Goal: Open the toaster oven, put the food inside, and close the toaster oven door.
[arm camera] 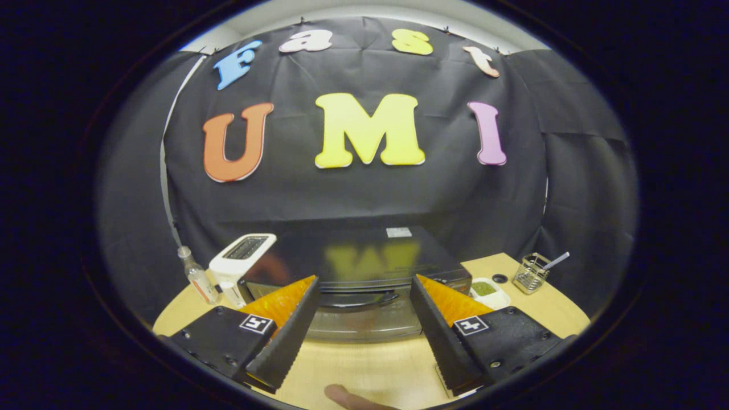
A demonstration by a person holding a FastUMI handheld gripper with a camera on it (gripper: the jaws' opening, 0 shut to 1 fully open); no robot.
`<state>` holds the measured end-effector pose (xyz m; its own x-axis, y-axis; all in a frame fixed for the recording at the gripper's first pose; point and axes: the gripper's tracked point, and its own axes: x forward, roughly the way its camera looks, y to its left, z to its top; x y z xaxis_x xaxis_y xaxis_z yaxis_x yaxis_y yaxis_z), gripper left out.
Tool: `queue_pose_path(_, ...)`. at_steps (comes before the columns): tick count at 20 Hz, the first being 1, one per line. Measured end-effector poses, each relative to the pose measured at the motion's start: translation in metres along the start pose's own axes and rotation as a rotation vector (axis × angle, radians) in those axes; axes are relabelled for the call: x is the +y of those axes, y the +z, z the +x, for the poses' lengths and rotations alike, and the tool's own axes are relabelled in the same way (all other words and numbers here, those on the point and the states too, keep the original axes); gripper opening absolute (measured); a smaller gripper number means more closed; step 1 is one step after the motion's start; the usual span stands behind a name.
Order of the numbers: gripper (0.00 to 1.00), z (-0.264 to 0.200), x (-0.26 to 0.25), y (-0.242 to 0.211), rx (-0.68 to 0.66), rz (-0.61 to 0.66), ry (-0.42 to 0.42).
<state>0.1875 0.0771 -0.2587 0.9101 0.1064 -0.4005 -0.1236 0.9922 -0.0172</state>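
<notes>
On the desk (364, 370), the closed toaster oven (359, 273) sits just beyond the spread, empty fingers (364, 285); right, a white dish (487, 291) holds seemingly green food, a wire basket (529, 273) one utensil.

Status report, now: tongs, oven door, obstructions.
Tongs open, holding nothing. Toaster oven just ahead, door closed, handle between the tips. Food dish right of oven.

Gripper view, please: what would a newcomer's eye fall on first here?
Most striking is the black toaster oven just ahead of the open gripper, its door shut and its handle lying across the gap between the spread fingers. A white pop-up toaster stands close beside its left end with a small clear bottle further left, while a white dish of green food and a wire holder sit on the wooden table to its right.
</notes>
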Motion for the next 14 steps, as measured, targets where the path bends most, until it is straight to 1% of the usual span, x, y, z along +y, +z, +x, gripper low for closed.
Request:
queue_pose_path(3,0.99,-0.049,0.000,0.040,-0.082,-0.008,0.021)
queue_pose_path(8,0.98,-0.154,0.006,0.099,-0.220,-0.054,0.049)
queue_pose_path(10,0.99,-0.196,-0.001,0.112,-0.266,-0.078,0.021)
queue_pose_path(14,0.98,-0.267,0.006,0.120,-0.327,-0.097,0.031)
